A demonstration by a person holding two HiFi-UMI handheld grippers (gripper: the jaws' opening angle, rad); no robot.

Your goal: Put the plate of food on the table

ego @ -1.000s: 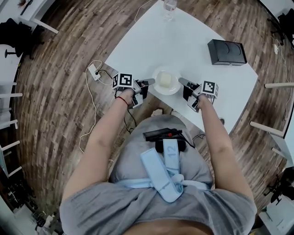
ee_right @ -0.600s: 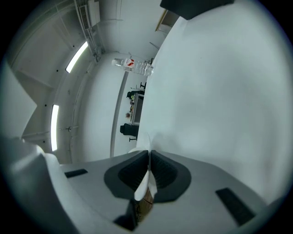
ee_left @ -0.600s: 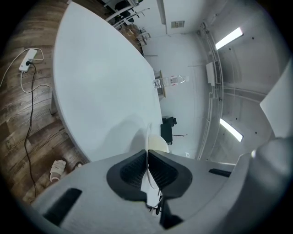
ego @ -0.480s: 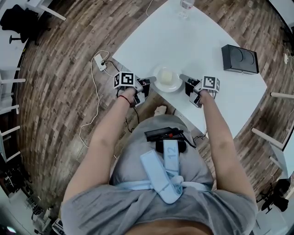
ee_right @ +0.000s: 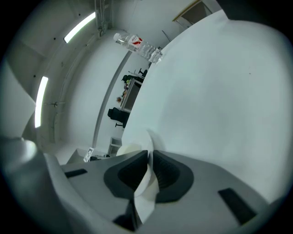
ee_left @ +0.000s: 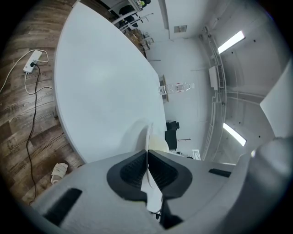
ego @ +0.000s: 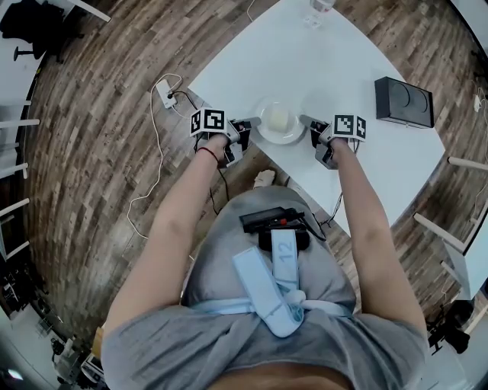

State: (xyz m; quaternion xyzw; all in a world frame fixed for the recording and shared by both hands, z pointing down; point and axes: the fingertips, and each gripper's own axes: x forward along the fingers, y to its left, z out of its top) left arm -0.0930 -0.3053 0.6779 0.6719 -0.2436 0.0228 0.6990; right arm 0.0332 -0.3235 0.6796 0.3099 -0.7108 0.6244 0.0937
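A white plate (ego: pixel 280 129) with a pale block of food (ego: pixel 278 117) is over the white table (ego: pixel 343 61), near its front edge. My left gripper (ego: pixel 254 122) is shut on the plate's left rim and my right gripper (ego: pixel 305 120) on its right rim. In the left gripper view the dark pads (ee_left: pixel 132 169) of the left gripper (ee_left: pixel 147 157) pinch the thin rim (ee_left: pixel 149 137), with the food (ee_left: pixel 158 145) beyond. The right gripper view shows the right gripper (ee_right: pixel 150 164) clamping the plate rim (ee_right: pixel 149 137) the same way. Whether the plate touches the table I cannot tell.
A black box (ego: pixel 404 101) lies on the table's right part, and a clear water bottle (ego: pixel 321 5) stands at its far edge. On the wooden floor to the left are a power strip (ego: pixel 168 94) with cables and a slipper (ego: pixel 264 177) by the table.
Both grippers have carried the plate a little farther in over the table, away from my body. Their grip on the rim is unchanged.
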